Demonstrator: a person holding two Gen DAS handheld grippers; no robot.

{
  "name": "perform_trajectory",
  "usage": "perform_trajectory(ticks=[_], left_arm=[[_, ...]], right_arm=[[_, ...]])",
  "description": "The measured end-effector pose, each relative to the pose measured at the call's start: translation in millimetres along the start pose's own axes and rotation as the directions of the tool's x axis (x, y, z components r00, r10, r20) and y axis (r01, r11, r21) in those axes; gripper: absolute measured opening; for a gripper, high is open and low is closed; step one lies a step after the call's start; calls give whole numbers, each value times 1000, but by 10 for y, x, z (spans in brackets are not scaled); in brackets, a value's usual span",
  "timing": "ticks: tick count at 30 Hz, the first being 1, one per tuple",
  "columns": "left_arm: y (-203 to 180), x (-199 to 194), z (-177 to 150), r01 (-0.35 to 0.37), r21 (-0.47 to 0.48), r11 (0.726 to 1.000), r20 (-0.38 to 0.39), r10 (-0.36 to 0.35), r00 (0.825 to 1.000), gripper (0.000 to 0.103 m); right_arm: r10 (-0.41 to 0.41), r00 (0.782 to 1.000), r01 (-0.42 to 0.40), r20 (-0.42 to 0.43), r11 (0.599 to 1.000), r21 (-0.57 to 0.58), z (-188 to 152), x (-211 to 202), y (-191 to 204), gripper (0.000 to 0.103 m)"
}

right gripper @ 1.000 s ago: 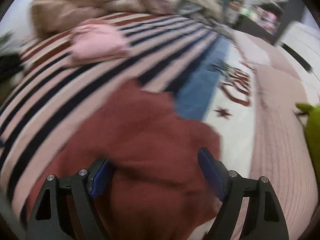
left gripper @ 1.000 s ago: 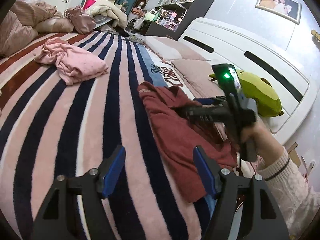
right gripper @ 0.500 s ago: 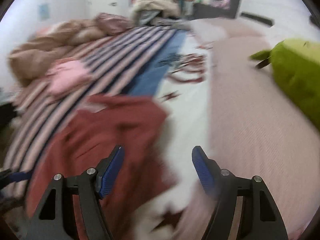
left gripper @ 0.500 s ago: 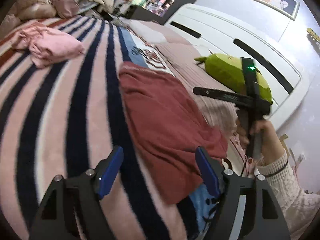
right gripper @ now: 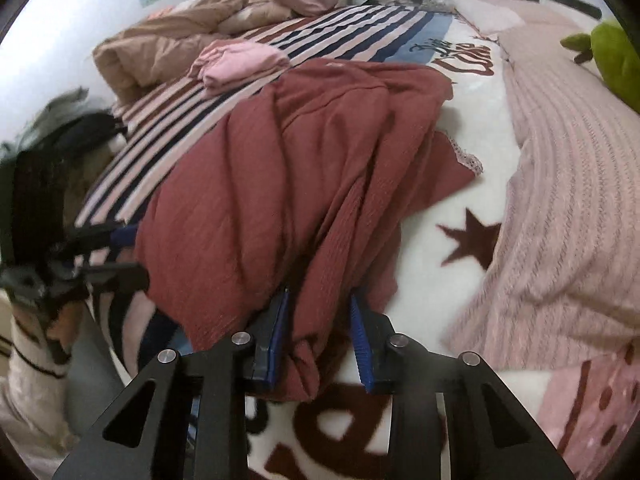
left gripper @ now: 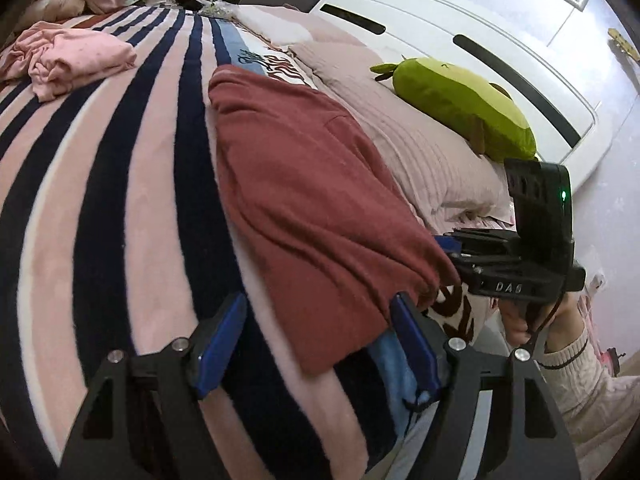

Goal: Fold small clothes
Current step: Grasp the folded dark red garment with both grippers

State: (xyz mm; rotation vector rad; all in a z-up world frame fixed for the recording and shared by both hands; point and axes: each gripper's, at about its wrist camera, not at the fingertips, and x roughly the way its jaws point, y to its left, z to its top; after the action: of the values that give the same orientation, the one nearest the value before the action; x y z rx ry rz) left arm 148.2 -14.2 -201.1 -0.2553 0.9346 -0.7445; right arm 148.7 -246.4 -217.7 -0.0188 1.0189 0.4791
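Note:
A dark red garment (left gripper: 304, 184) lies spread on the striped bed blanket (left gripper: 100, 184). My left gripper (left gripper: 320, 340) is open, its blue pads on either side of the garment's near corner. My right gripper (right gripper: 318, 340) is shut on a bunched fold of the same red garment (right gripper: 288, 152) at its near edge. The right gripper also shows in the left wrist view (left gripper: 452, 248) at the garment's right end. A crumpled pink garment (left gripper: 68, 56) lies farther up the bed, and it shows in the right wrist view (right gripper: 240, 62) too.
A green plush toy (left gripper: 464, 108) rests on a pink ribbed pillow (left gripper: 420, 148) by the white headboard (left gripper: 460, 28). A brown duvet (right gripper: 160, 52) is heaped at the far side. Shelves and clutter stand beyond the bed.
My right gripper came down to the garment's near edge and closed on a fold of it. My left gripper moved closer to the garment's corner and stays open.

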Motion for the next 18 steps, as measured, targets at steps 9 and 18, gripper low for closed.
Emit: perform_trajectory(ticks=[9, 18], left_arm=[[99, -205, 189, 50, -8, 999, 32, -49, 998, 78], [440, 144, 828, 88, -101, 991, -18, -90, 996, 75]], right_arm=[[0, 999, 0, -54, 1000, -4, 6, -145, -19, 60], [179, 983, -185, 49, 949, 255, 468, -128, -621, 87]])
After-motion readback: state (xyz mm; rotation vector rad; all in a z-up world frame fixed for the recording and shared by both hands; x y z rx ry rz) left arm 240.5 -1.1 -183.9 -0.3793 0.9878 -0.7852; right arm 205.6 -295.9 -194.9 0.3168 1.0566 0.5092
